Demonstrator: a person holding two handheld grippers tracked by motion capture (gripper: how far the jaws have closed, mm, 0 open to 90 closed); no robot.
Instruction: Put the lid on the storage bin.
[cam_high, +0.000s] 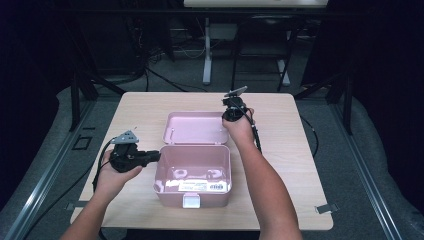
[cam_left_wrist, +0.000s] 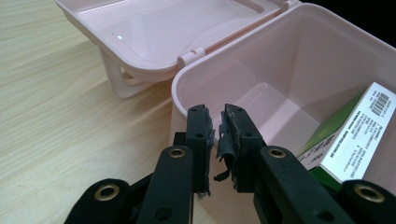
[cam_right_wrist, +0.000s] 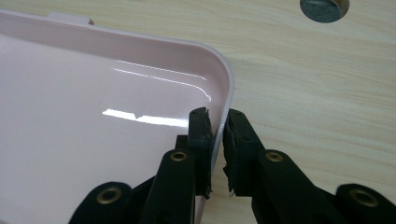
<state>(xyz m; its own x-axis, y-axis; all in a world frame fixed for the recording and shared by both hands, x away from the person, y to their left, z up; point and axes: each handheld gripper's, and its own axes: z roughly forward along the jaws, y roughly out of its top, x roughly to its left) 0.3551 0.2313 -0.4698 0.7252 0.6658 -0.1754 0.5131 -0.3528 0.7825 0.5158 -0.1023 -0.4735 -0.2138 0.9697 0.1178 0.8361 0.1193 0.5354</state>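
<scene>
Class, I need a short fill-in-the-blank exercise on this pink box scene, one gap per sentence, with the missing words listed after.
1. The pink box stands on the table with its lid ____.
2. The right gripper has its jaws on the rim of the ____.
3. The left gripper has its jaws on the box's ____.
4. Inside the box lies a green and white ____.

Missing words: open; lid; wall; carton

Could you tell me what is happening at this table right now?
A person is working on an open pink box with two handheld grippers. The left gripper grips the rim of the box's left wall, steadying it. The right gripper pinches the edge of the lid, which lies folded back on the table. A green-and-white carton sits inside.
</scene>
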